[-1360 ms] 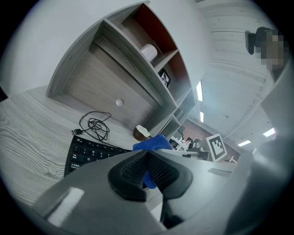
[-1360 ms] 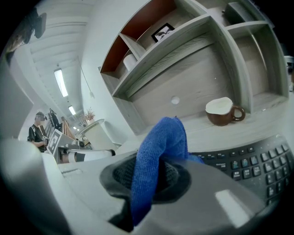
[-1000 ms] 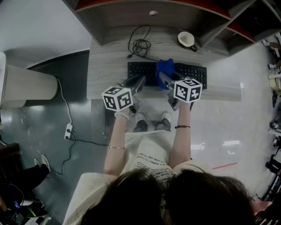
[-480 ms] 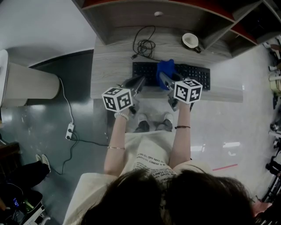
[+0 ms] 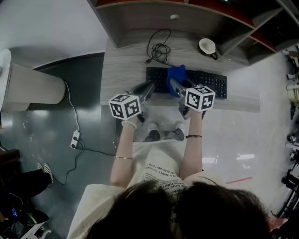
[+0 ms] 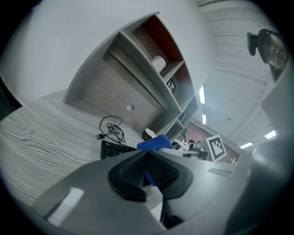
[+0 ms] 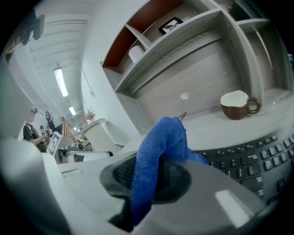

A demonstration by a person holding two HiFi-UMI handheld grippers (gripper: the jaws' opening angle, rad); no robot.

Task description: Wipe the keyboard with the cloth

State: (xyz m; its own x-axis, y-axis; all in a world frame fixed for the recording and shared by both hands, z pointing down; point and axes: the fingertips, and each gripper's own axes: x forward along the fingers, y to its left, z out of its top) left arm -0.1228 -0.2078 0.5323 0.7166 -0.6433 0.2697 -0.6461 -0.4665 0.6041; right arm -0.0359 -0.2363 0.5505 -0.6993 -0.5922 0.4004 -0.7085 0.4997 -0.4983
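Note:
A black keyboard lies along the front of the grey wooden desk. A blue cloth rests bunched on its left half. My right gripper is shut on the cloth, which hangs between its pads in the right gripper view, with the keyboard just beyond. My left gripper hovers at the desk's front edge by the keyboard's left end. Its pads meet with nothing between them; the cloth and keyboard show past its tips.
A coiled black cable lies behind the keyboard, and a brown and white mug stands at the back right under the shelf unit. A white round table is at the left. A power strip lies on the floor.
The head view has shifted, so the desk sits further right in the picture. Relative to the keyboard, the right gripper and cloth have slid slightly left. The left gripper has barely moved.

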